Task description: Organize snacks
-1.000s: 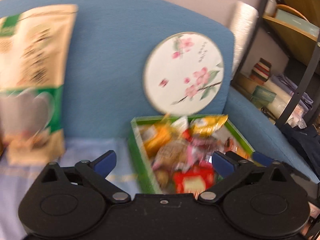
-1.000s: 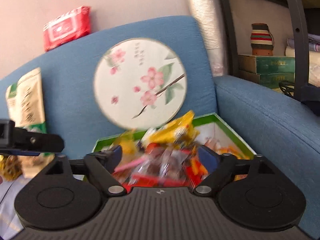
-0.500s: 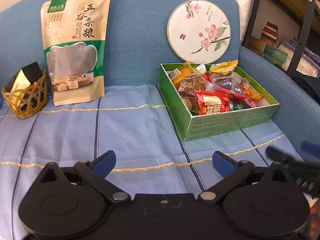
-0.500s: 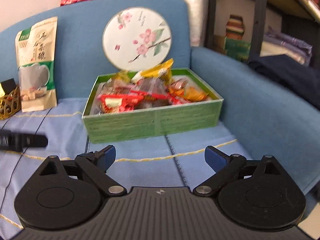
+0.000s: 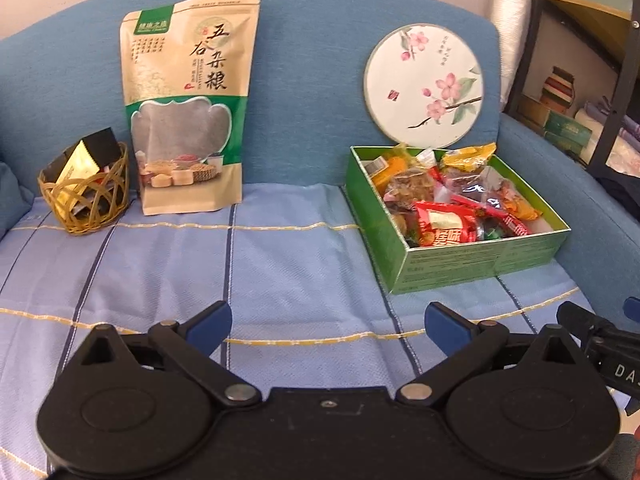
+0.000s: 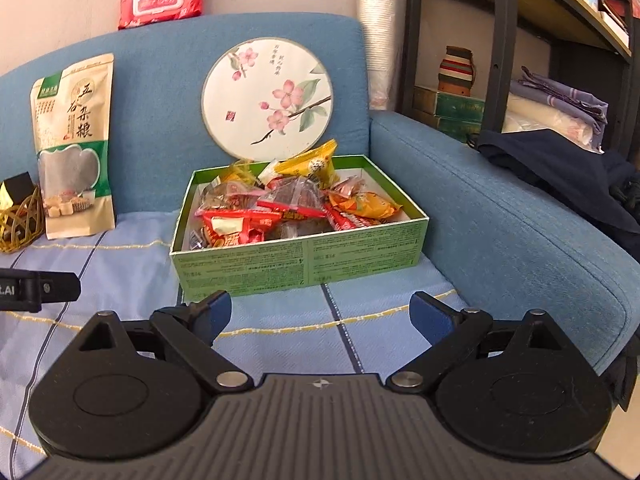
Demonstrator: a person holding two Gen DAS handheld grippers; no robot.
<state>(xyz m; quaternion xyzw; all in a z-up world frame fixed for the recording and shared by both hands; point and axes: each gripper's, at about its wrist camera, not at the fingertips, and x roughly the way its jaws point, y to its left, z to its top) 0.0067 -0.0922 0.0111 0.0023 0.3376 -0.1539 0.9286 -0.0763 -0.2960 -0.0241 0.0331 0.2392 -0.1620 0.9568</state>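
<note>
A: Only the right wrist view shows the shelf (image 6: pixel 520 20) right of the green box (image 6: pixel 300 260) of snacks (image 6: pixel 280 208).

B: Bare cloth (image 5: pixel 280 264) lies left of the box; left gripper (image 5: pixel 328 320) and right gripper (image 6: pixel 320 310) are both spread wide, empty.

One green box (image 5: pixel 476 258) (snacks uncountable), one pouch (image 5: pixel 186 104), one basket (image 5: pixel 86 200), one round fan (image 5: pixel 424 86).

Glossy plastic snack wrappers (image 6: pixel 256 220) in a matt cardboard box (image 6: pixel 304 264) on woven cloth (image 5: pixel 280 272).
</note>
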